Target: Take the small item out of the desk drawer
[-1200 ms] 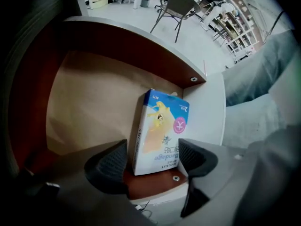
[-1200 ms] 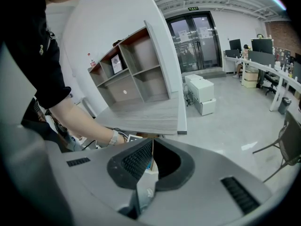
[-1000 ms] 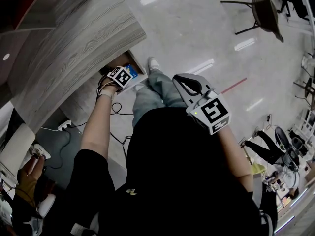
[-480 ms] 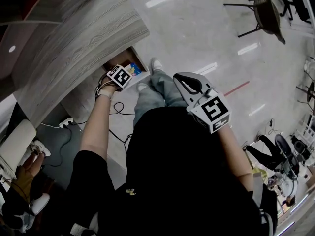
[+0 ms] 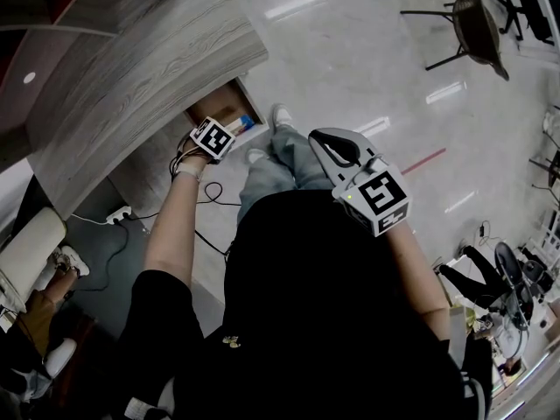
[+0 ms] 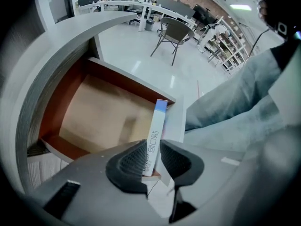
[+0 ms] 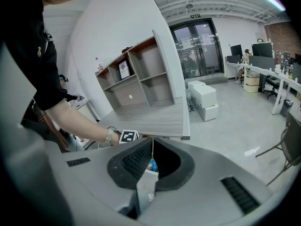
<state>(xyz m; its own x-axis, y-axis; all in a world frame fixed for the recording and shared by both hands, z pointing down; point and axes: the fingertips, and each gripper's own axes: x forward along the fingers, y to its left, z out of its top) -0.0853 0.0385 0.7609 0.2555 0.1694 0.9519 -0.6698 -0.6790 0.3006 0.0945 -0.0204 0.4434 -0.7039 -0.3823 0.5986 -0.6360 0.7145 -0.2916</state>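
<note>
- Your left gripper (image 6: 153,155) is pinching the slim white box (image 6: 157,126). Its jaws have just been closing, and both dark pads now press on the box's flat sides.
- In the left gripper view the box stands on its thin edge in the lower middle of the frame. Its blue end points up the frame, over the right front corner of the drawer (image 6: 63,107).
- The drawer is pulled out from under the grey curved desk (image 6: 70,32), showing red-brown walls and a tan floor across the left half of that view.
- In the head view your left gripper (image 5: 234,128) sits at the upper left of centre, at the mouth of the drawer (image 5: 223,105). The box (image 5: 246,122) peeps out just right of it.
- Your right gripper (image 5: 315,140) is held in the middle of the head view, above your trouser legs (image 5: 280,164) and well apart from the drawer.
- In the right gripper view your right gripper (image 7: 153,140) has its tips pressed together, with nothing pinched.
</note>
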